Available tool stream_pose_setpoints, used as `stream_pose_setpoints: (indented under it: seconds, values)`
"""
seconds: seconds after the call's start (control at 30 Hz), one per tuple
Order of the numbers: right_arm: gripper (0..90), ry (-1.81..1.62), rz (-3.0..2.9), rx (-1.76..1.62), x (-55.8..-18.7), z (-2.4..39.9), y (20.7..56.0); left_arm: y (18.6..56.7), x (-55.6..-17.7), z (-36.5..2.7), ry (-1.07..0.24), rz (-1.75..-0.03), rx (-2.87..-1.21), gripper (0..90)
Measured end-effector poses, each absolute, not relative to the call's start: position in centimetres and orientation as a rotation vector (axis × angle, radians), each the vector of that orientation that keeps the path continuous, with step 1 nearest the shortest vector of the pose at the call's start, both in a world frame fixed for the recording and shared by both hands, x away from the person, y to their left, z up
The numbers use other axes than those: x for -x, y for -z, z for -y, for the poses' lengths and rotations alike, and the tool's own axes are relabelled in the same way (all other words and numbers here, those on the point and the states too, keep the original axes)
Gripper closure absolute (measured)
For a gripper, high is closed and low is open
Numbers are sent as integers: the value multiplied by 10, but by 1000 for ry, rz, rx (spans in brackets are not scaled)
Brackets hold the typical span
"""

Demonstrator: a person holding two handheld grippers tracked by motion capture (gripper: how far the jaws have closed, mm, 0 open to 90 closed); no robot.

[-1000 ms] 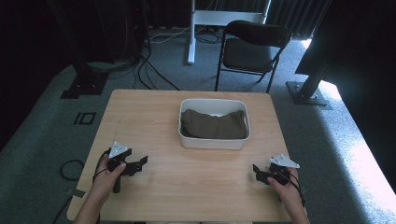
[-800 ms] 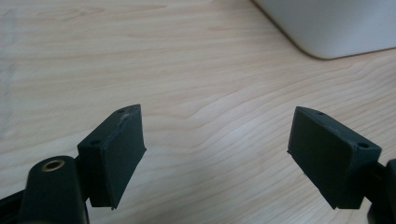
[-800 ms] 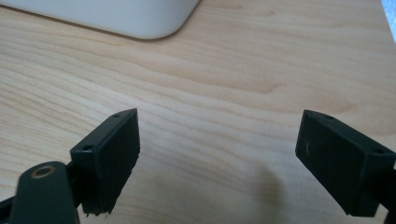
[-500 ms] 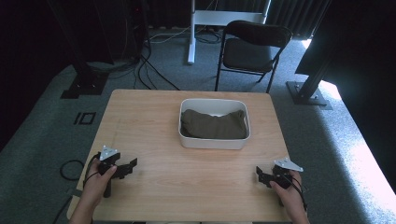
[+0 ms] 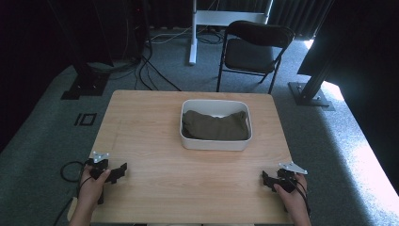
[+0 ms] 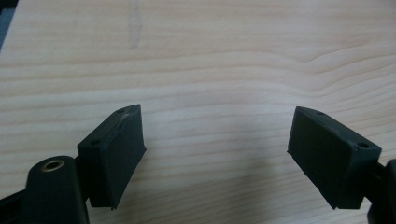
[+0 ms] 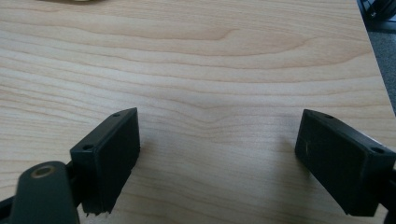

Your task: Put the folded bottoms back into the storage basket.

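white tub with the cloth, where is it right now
In the high view the white tub sits on the table's far half, just right of centre, holding a dark cloth, with the chair behind it.

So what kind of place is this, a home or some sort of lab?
Likely a lab or recording studio, not a home: a bare wooden table on grey carpet, cables trailing across the floor, a folding chair, and metal stand bases against dark curtains.

A white bin (image 5: 215, 141) sits on the worktop (image 5: 150, 136) just right of centre toward the far edge, holding a crumpled olive-brown cloth (image 5: 214, 125).
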State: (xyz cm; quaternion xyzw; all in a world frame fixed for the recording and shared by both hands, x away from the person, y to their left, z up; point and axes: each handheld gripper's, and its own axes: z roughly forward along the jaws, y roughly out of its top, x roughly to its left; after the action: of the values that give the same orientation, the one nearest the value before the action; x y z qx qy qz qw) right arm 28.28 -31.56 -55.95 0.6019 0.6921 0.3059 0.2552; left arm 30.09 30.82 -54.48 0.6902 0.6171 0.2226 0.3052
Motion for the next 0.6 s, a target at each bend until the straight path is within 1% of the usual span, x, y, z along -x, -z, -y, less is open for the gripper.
stream_pose_setpoints:
  seconds: [0.17, 0.23, 0.33, 0.4, 0.6]
  values:
    - [134, -830, -1879, -1636, -283, 316, 559, 547, -300, -308, -626, -1692, -1794, 189]
    - [133, -831, -1880, -1634, -283, 316, 560, 549, -300, -307, -645, -1704, -1789, 159]
    - [132, -834, -1880, -1636, -283, 316, 560, 553, -299, -305, -721, -1695, -1796, 148]
    - [127, -838, -1879, -1636, -283, 316, 560, 553, -299, -304, -722, -1704, -1794, 127]
    - [125, -852, -1880, -1642, -283, 317, 559, 553, -299, -302, -731, -1727, -1778, 120]
